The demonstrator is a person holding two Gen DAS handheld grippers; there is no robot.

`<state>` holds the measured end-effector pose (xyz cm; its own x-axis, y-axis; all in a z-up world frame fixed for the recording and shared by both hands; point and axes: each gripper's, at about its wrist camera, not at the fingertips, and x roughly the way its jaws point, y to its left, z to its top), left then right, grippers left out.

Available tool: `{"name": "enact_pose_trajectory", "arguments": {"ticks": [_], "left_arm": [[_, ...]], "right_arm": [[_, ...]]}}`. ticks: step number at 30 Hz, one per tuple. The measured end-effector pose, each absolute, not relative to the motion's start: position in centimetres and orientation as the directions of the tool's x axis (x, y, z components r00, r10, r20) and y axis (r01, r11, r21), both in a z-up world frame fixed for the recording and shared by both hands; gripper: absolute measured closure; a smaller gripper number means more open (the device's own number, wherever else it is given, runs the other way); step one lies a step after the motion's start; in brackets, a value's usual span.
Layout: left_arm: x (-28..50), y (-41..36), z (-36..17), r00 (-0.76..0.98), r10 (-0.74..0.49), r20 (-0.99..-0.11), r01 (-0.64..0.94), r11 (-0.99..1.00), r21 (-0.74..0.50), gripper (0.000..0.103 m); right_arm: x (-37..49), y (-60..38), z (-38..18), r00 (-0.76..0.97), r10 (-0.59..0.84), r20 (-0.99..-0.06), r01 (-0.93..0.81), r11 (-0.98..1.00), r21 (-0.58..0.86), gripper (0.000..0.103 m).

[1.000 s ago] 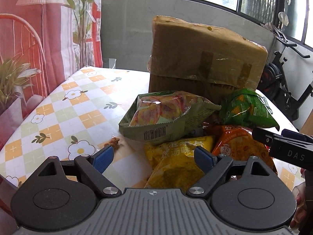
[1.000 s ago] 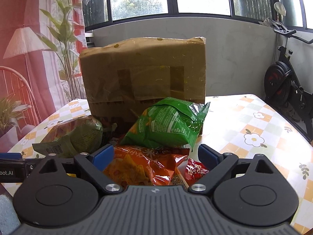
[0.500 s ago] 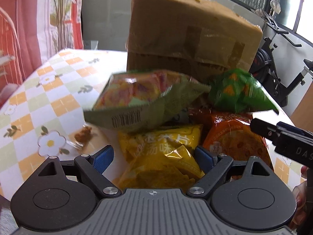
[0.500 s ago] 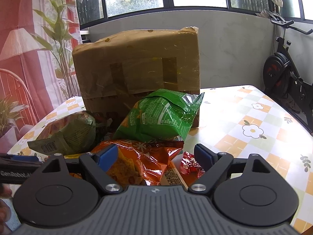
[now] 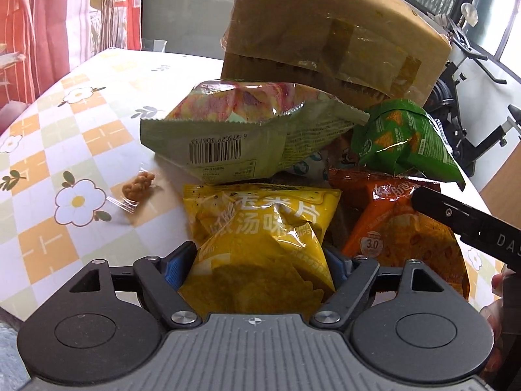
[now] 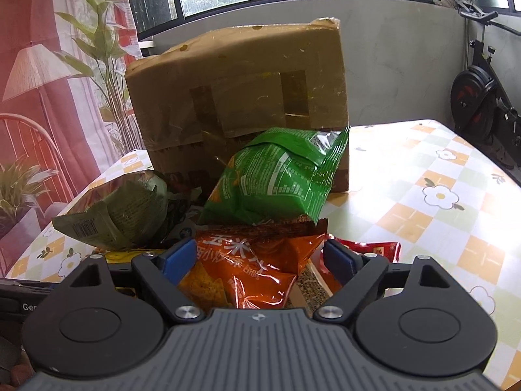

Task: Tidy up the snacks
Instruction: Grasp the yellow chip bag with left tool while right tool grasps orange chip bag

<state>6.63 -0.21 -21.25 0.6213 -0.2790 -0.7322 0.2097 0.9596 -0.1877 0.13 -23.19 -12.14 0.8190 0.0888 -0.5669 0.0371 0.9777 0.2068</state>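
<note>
The yellow chip bag [image 5: 260,244] lies on the table [image 5: 81,150] at the near edge of the snack pile, straight ahead of the left gripper [image 5: 259,265], its near end already between the blue pads, its long axis running away toward the cardboard box [image 5: 332,36]. The left jaws stand apart, one on each flank of the bag, not yet pinching it. Just right of the yellow bag lies the orange chip bag [image 6: 247,270], in the mouth of the right gripper [image 6: 260,259], whose jaws are likewise spread. Behind the yellow bag sits the pale green bag [image 5: 247,130]; the bright green bag [image 6: 276,179] leans against the box. Left of the yellow bag lies a small wrapped snack [image 5: 136,185]. The left gripper seems nearest the yellow bag, so closing should catch it
</note>
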Motion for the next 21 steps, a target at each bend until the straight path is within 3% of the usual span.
{"name": "enact_pose_trajectory", "arguments": {"ticks": [5,14,17,21], "left_arm": [[6.1,-0.1,-20.8,0.625,-0.259,-0.736,0.191,0.965,-0.178,0.022],[5.0,0.7,-20.7,0.622,-0.263,-0.738,0.181,0.965,-0.191,0.022],[4.6,1.0,-20.4,0.63,-0.258,-0.732,0.173,0.966,-0.192,0.022],[4.1,1.5,-20.0,0.638,-0.251,-0.728,0.157,0.968,-0.195,0.022]], "right_arm": [[0.2,-23.1,-12.1,0.806,0.073,-0.588,0.063,0.976,0.207,0.01],[0.4,-22.9,-13.5,0.75,0.163,-0.642,0.053,0.952,0.303,0.01],[0.5,-22.9,-13.7,0.749,0.174,-0.64,0.055,0.945,0.322,0.014],[0.1,-22.9,-13.4,0.745,0.192,-0.639,0.05,0.939,0.341,0.027]]}}
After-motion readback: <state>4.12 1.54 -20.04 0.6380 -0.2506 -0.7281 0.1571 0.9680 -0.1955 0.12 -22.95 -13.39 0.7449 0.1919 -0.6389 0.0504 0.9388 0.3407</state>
